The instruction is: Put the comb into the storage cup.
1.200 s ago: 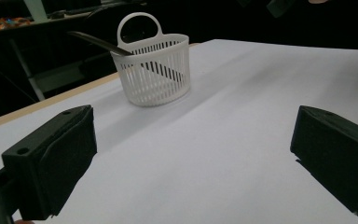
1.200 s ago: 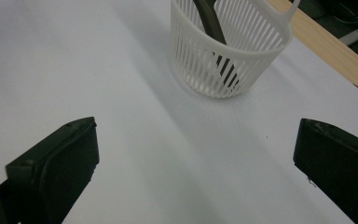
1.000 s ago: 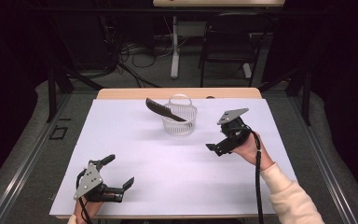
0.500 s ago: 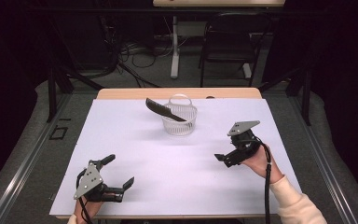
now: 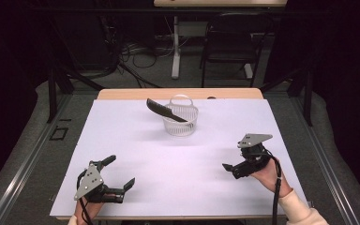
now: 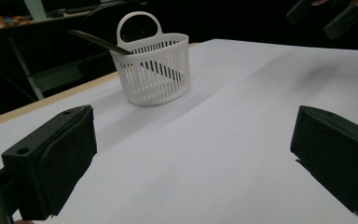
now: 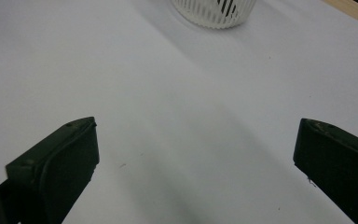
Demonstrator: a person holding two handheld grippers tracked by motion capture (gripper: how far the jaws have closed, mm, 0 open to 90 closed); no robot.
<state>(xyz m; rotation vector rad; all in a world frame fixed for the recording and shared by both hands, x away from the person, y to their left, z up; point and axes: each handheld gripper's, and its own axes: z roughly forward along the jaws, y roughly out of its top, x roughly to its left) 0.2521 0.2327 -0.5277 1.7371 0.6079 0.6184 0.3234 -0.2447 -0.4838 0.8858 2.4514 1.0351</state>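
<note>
White plastic basket (image 5: 181,121), slatted wall, 1 loop handle standing at its far rim; placed on the far middle of the table (image 5: 136,140), upright. In the left gripper view the basket (image 6: 153,70) stands ahead and left of centre; in the right gripper view its lower wall (image 7: 213,11) shows at the top edge.

Black comb (image 5: 165,110), 1 item: one end down inside the basket, the other end jutting up and out over the left rim, tilted. In the left gripper view the comb (image 6: 95,40) leans out past the rim toward the left, its teeth showing dark through the slats.

Table cover: white sheet over a wooden top, a strip of bare wood along the far edge.

Left gripper (image 5: 120,174), near left corner of the sheet, low over the surface, jaws spread wide with nothing between them; well apart from the basket. Grey 3-cornered plate on top.

Right gripper (image 5: 228,169), near right part of the sheet, held in a hand (image 5: 267,173), jaws pointing left. Its own view shows both jaws set wide apart over bare sheet, holding nothing. Well apart from the basket.

Black chair (image 5: 236,42), 1, on the floor beyond the table.
</note>
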